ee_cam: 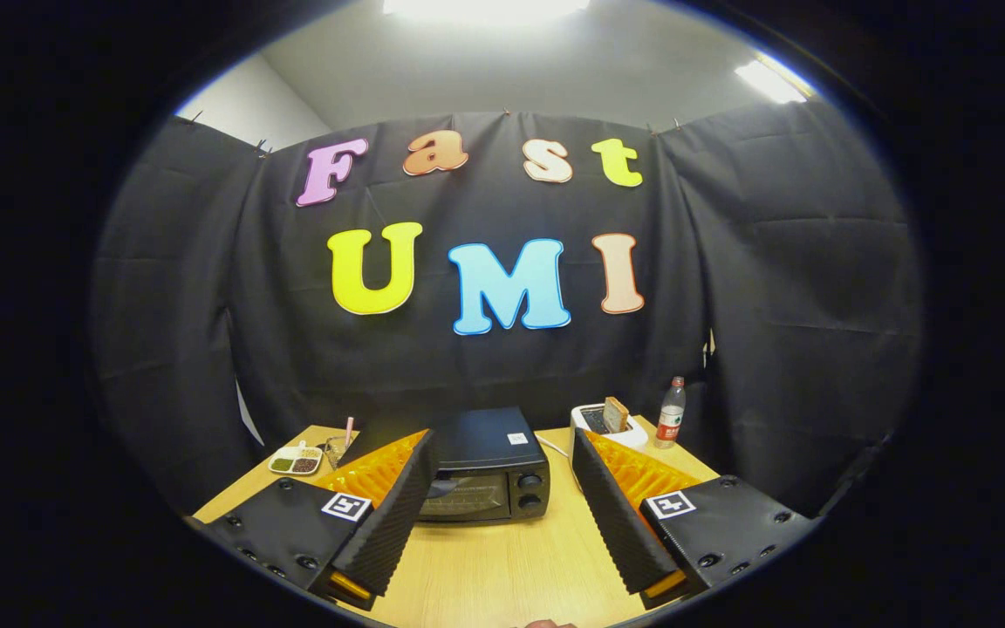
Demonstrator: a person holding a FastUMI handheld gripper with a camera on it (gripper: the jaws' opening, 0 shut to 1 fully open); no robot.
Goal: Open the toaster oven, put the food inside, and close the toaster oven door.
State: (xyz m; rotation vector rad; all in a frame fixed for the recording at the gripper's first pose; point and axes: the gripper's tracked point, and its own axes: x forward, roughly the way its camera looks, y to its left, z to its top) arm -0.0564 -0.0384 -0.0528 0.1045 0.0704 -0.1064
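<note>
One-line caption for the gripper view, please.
Open claw held above the wooden table, its fingers framing the closed black toaster oven just ahead.

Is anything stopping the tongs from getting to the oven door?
Probably not. The tongs are open, the closed oven sits just ahead between the fingers, and only bare table lies before it.

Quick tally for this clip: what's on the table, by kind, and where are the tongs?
Toaster ovens: 1, black, door closed
Pop-up toasters: 1, white, bread in it
Bottles: 1
Divided dishes: 1
Cups with straw: 1
Total: 5
Tongs open, short of the oven, holding nothing.
</note>
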